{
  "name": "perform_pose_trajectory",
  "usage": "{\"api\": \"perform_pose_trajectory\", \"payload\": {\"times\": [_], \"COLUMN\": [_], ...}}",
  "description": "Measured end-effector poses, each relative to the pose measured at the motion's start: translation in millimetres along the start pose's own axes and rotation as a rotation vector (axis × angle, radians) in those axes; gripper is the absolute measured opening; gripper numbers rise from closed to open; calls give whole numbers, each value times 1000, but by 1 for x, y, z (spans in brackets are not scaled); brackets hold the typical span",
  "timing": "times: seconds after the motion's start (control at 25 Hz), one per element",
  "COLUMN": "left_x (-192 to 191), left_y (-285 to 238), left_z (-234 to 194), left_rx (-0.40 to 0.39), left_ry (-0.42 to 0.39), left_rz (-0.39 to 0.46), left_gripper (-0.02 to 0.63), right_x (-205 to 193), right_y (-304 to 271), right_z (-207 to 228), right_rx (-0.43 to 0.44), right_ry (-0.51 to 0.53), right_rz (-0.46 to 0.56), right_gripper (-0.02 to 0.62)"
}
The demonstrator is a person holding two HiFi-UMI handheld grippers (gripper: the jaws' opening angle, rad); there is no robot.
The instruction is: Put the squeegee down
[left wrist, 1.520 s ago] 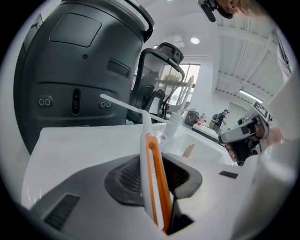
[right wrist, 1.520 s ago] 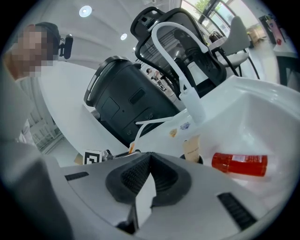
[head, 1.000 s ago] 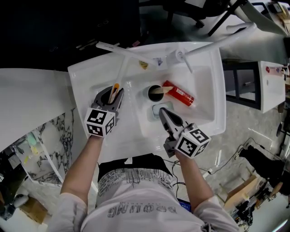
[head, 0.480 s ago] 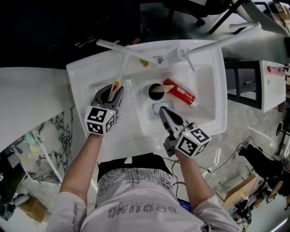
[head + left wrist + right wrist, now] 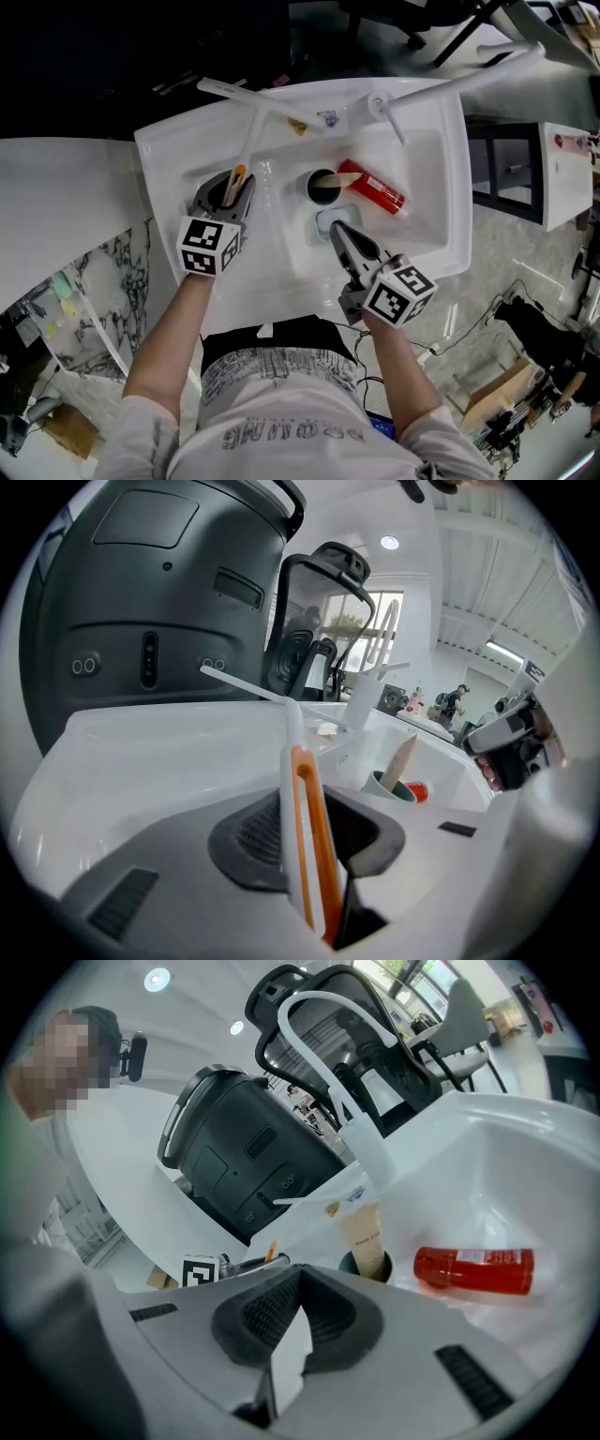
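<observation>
White sink (image 5: 454, 178) beneath left claw (image 5: 231, 192) clamped on squeegee (image 5: 310, 836), handle's end hidden; right claw (image 5: 339, 234) seemingly closed, empty.

Head view looks steeply down; 2 gripper views closely share the sink (image 5: 452, 216).

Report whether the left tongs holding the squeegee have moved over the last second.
No. The left tongs hold the squeegee at the same place over the left rim of the sink, with no shift either way.
</observation>
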State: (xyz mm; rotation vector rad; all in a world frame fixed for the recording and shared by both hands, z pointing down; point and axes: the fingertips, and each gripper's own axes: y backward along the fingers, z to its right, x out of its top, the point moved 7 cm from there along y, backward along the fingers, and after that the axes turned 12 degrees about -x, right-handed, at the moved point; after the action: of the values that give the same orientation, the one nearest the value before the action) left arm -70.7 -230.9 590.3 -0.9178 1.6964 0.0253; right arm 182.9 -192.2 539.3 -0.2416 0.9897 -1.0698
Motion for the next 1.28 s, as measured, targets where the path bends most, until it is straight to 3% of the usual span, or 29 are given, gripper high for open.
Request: {"api": "perform_pose_trajectory", "payload": {"times": [1.28], "left_x": [-13], "left_y": [-11], "left_z": [-7], "left_rx": [30], "left_ry": [24], "left_rz": [-68], "left_gripper": [115], "right_x": [-11], "right_y": [-8], "right_z": [3], "right_rx": [1], "right_ry": [-16], "right_rz": [-29], "right_gripper": [8]}}
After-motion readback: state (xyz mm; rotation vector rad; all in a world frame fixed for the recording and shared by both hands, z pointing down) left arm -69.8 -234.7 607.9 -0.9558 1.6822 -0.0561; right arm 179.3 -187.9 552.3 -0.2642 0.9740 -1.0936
